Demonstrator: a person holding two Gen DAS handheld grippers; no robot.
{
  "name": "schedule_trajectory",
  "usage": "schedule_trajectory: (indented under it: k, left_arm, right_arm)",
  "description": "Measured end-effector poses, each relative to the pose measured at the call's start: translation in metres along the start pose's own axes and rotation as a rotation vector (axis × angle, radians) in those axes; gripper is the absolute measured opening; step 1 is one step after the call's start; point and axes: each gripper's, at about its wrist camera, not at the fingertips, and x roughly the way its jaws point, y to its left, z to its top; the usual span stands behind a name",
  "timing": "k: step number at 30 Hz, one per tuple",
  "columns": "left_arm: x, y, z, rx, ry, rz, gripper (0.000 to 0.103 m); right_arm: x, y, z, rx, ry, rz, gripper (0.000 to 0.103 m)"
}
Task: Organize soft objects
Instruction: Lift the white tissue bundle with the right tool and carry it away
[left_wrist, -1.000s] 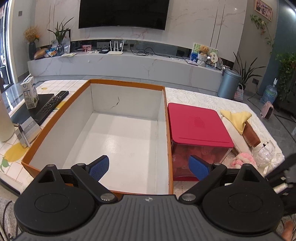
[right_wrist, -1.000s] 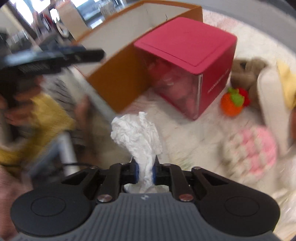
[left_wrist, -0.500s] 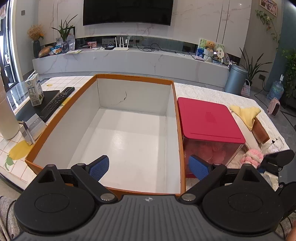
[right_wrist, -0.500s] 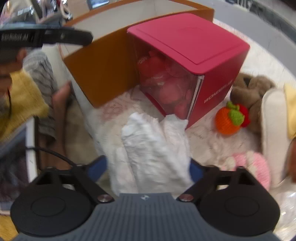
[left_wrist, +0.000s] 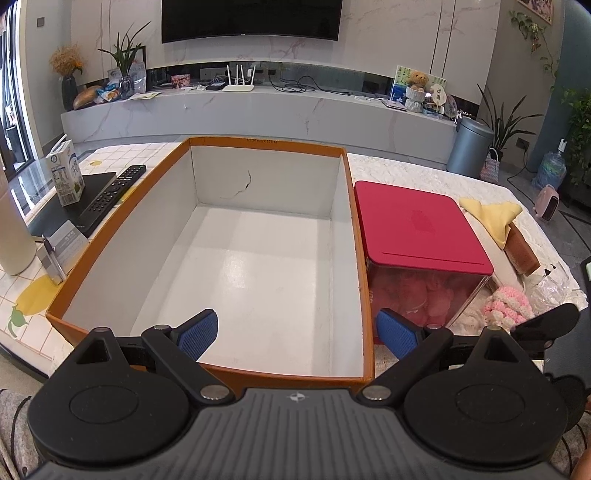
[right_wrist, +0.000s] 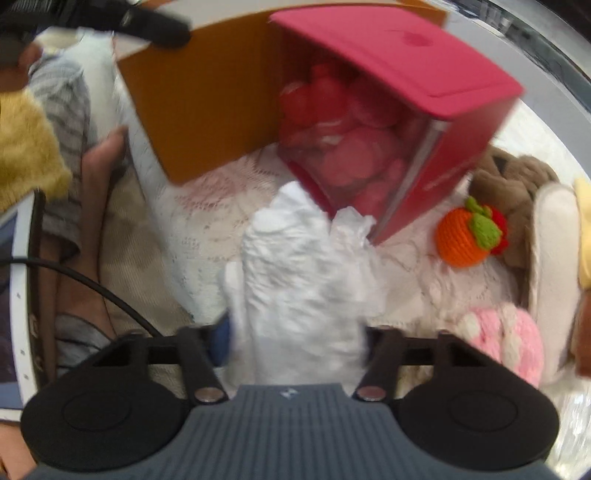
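My left gripper (left_wrist: 295, 332) hangs open with nothing in it over the near rim of a large orange box (left_wrist: 354, 236) with a bare white inside. Right of the box stands a clear container with a red lid (left_wrist: 417, 225) holding pink and red soft things. In the right wrist view a crumpled white cloth (right_wrist: 306, 280) lies on the lace cover in front of that container (right_wrist: 399, 62). My right gripper (right_wrist: 299, 343) points down over the cloth. Its jaws are closing, the cloth fills the gap between them, and no firm squeeze shows.
A knitted orange fruit (right_wrist: 465, 240), a brown plush (right_wrist: 517, 181) and a pink knitted piece (right_wrist: 513, 336) lie right of the cloth. A person's arm (right_wrist: 99, 177) is at the left. A remote (left_wrist: 110, 195), a milk carton (left_wrist: 66, 173) and a yellow cloth (left_wrist: 491, 214) flank the box.
The right gripper let go of the white cloth's thin end, spread wide, sank toward the table and now narrows around the cloth's bulk. The left gripper stayed open over the box.
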Motion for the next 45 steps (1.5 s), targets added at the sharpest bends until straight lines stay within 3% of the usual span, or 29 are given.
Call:
schedule_trajectory:
  k: [3,12,16,21,24,27,29,34,39,42,45]
  left_arm:
    - [-0.002,0.0,0.0,-0.005,-0.004,-0.011,0.103]
    - [-0.011,0.007,0.002,-0.032,-0.02,-0.031,0.103]
    - [-0.015,0.01,0.004,-0.045,-0.027,-0.038,0.103]
    - [-0.021,0.01,0.005,-0.036,-0.045,-0.047,0.103]
    - [-0.031,0.006,0.004,-0.019,-0.091,-0.046,0.103]
    - [-0.035,-0.001,0.004,0.002,-0.125,-0.049,0.103]
    - [-0.033,-0.01,0.005,0.028,-0.115,-0.049,0.103]
    - [-0.03,-0.035,0.007,0.103,-0.088,-0.083,0.103]
    - [-0.02,-0.067,0.011,0.139,-0.065,-0.137,0.103]
    - [-0.001,-0.092,0.009,0.143,0.003,-0.174,0.103]
    - [0.018,-0.125,0.003,0.229,0.08,-0.197,0.103]
  right_arm:
    - [-0.007,-0.005,-0.005,0.087,-0.015,-0.002,0.029]
    - [-0.074,-0.014,-0.027,0.238,-0.127,0.024,0.028]
    - [-0.112,-0.01,-0.036,0.295,-0.187,-0.024,0.028]
    - [-0.159,-0.009,-0.047,0.427,-0.333,-0.193,0.028]
    - [-0.195,-0.01,-0.06,0.585,-0.476,-0.394,0.028]
    - [-0.217,-0.002,-0.069,0.639,-0.556,-0.614,0.028]
    - [-0.223,-0.003,-0.078,0.709,-0.607,-0.695,0.029]
    - [-0.204,-0.018,-0.116,0.953,-0.756,-0.633,0.029]
    - [-0.168,-0.021,-0.137,0.986,-0.732,-0.571,0.029]
    - [-0.156,-0.03,-0.152,1.03,-0.755,-0.539,0.029]
    - [-0.152,-0.035,-0.166,1.043,-0.75,-0.521,0.029]
